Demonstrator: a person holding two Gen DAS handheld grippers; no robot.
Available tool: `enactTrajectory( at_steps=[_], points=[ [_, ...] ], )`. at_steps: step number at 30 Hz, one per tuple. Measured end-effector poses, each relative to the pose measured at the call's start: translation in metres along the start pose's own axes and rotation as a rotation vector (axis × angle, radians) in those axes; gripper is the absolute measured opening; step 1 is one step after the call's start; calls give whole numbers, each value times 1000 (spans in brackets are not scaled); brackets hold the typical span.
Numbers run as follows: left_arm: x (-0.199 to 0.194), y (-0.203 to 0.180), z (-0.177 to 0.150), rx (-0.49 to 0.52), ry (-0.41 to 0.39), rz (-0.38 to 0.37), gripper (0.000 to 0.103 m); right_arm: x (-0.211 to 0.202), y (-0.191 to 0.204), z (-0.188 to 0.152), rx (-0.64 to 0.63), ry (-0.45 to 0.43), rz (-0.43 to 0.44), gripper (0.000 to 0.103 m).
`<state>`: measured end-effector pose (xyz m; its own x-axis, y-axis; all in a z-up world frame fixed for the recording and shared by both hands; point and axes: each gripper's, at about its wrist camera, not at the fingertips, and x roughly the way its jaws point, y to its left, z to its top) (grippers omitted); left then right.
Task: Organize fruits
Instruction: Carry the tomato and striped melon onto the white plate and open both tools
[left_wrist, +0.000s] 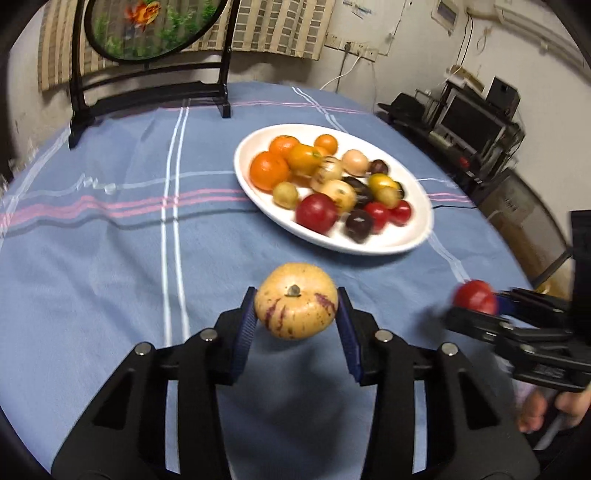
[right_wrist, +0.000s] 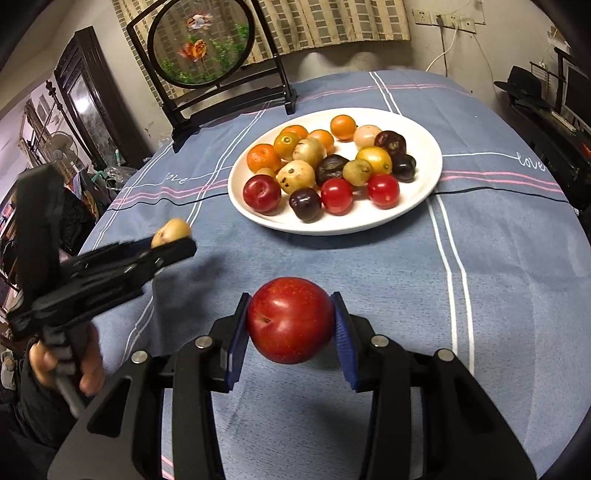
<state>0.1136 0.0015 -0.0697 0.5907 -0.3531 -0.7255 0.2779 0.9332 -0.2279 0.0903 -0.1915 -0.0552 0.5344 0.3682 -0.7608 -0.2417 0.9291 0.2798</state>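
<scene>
Left gripper (left_wrist: 296, 314) clamps a yellow speckled fruit (left_wrist: 295, 304), right gripper (right_wrist: 290, 326) clamps a red plum (right_wrist: 290, 319); white plate (right_wrist: 424, 199) lies far, straight ahead of both, right one likely nearer

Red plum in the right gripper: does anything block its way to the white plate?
Nothing visible does. The red plum sits clamped in the right gripper, and only bare tablecloth lies between it and the white plate.

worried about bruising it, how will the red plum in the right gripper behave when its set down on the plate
The red plum is round and glossy, so it will likely roll once released. The plate is shallow and crowded, so it may nudge neighbouring fruit. It looks firm between the right gripper pads, probably tolerating gentle placement.
</scene>
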Motion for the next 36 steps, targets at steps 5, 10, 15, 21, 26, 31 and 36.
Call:
enactTrajectory(
  at_steps=[5, 10, 15, 21, 26, 31, 36],
  points=[
    [-6, -14, -6, 6, -1, -19, 42, 0, 7, 0, -19, -1, 10, 43],
    [-4, -20, 4, 4, 20, -21, 43, -3, 7, 1, -23, -14, 22, 43],
    [-6, -28, 22, 20, -2, -18, 43, -5, 1, 3, -19, -25, 29, 43],
    [4, -40, 65, 58, -25, -13, 43, -6, -7, 32, -61, -42, -9, 43],
    [33, -37, 109, 56, -10, 12, 43, 10, -9, 72, -110, -43, -36, 43],
    [75, -17, 129, -12, 50, 41, 43, 50, -17, 113, -127, -17, -105, 43],
    [98, -2, 126, -45, 101, 48, 43, 79, -27, 125, -118, -4, -122, 43]
  ],
)
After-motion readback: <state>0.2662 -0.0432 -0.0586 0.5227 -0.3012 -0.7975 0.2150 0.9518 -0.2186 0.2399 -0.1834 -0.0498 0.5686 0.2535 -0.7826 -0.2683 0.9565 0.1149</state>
